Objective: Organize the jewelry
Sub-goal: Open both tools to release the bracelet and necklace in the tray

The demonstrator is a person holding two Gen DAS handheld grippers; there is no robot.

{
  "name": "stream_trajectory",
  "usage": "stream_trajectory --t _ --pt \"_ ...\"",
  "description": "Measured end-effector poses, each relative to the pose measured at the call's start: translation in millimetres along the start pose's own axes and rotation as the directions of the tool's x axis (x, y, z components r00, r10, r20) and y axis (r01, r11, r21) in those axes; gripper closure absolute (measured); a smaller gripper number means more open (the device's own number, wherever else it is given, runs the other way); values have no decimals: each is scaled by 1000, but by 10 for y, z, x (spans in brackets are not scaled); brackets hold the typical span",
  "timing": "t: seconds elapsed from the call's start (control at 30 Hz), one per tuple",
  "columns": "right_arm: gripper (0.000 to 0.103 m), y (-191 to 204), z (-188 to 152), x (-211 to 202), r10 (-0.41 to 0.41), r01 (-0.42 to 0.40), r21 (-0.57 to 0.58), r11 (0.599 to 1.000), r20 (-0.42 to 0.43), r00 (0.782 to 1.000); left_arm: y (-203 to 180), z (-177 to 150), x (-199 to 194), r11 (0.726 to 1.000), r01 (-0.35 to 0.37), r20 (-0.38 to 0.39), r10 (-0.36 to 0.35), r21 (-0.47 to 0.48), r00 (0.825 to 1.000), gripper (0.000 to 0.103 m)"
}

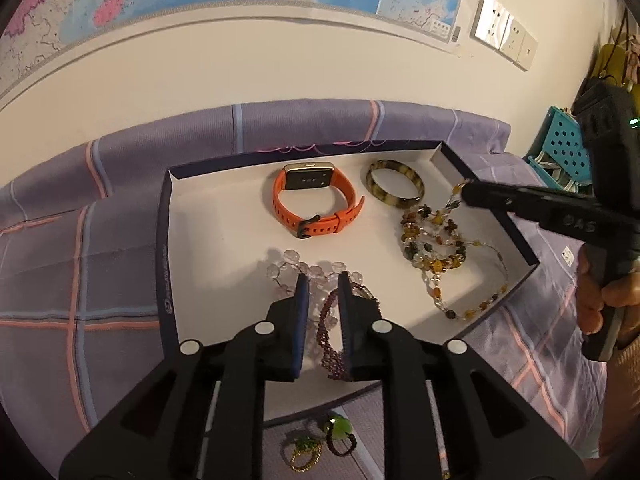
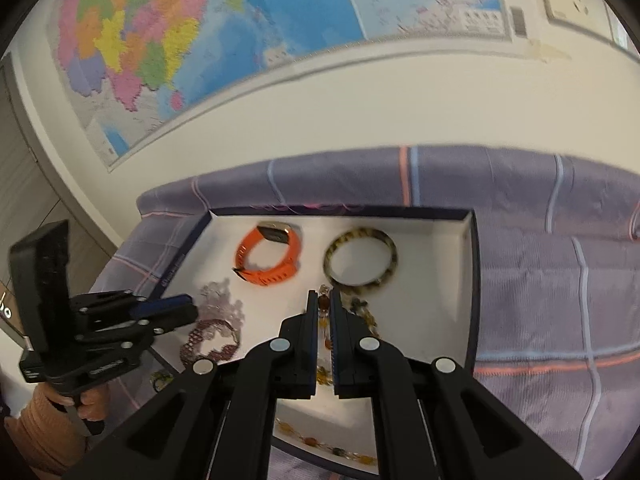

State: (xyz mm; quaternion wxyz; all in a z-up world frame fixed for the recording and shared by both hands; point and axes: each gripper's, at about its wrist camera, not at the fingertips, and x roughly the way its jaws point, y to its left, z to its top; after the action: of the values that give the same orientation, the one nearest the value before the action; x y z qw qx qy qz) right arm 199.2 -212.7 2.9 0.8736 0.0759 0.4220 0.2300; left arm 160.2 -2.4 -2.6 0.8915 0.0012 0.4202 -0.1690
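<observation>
Five pieces of jewelry lie inside the shallow white-lined box (image 1: 168, 240) with dark blue walls, which sits on a purple plaid bedsheet (image 1: 60, 260): one orange-strapped watch (image 1: 314, 204) at the far middle, one mottled amber bangle (image 1: 394, 184) just to its right, one clear crystal bead bracelet (image 1: 288, 272) at the near middle, one dark purple beaded bracelet (image 1: 332, 344) touching it on the near side, and one long amber bead necklace (image 1: 436, 248) piled and trailing along the right side. Two more small pieces, a green-and-gold ring (image 1: 304, 450) and a green-stone ring with dark beads (image 1: 340, 434), lie outside the box on the sheet by its near wall. One left gripper (image 1: 323, 280) hangs over the two bracelets, its fingers (image 1: 302, 296) a narrow gap apart with the purple bracelet showing between them; whether they grip it cannot be told. One right gripper (image 2: 325, 298) is over the necklace, its fingers (image 2: 312, 312) drawn nearly together with amber beads pinched between them near the bangle, and in the left wrist view a strand rises from the pile to the tip of that gripper. Each gripper handle is held by a hand, the right hand (image 1: 592, 296) showing at the edge of the left view. Two maps (image 2: 160, 32) hang on the wall behind, and one teal perforated basket (image 1: 560, 140) stands off to the right.
</observation>
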Motion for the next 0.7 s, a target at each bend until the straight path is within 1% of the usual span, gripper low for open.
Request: stream_trajectory --t 0.03,0.07,0.1,0.13,0.27,0.33,0.37,0.53,0.63,0.7 --pt "93 -19 -14 13 -5 5 5 1000 -8 1000 -7 -4 -25 1000 -4 6 4 4 1000 84" --pt "92 -29 -27 18 -6 7 8 1000 -14 1000 -14 -9 -53 1000 -11 14 10 8 1000 77" --pt "88 -42 -41 17 -8 8 10 1000 -17 1000 -21 -21 -98 1000 -16 27 16 10 1000 74" --pt "82 -46 -55 16 -9 9 10 1000 -20 1000 -19 -27 -130 1000 -19 35 19 9 999 70" --pt "77 -35 -139 -37 -43 42 -5 999 -33 999 7 -81 -323 1000 -18 76 18 -3 997 67" --pt "73 -29 -181 -109 -49 49 -6 999 -21 999 22 -132 -462 1000 -20 106 19 2 994 64" --pt "73 -12 -210 -166 -50 49 -12 999 -15 999 37 -163 -533 1000 -25 120 24 1 993 63" --pt "66 185 -410 -455 -20 21 -88 996 14 1000 85 -366 -799 1000 -27 148 26 6 989 62" --pt "64 307 -549 -562 11 -10 -123 992 4 1000 79 -521 -865 999 -38 142 35 20 989 60" --pt "64 413 -697 -600 28 -31 -153 988 -19 999 60 -636 -888 999 -42 129 38 24 991 60"
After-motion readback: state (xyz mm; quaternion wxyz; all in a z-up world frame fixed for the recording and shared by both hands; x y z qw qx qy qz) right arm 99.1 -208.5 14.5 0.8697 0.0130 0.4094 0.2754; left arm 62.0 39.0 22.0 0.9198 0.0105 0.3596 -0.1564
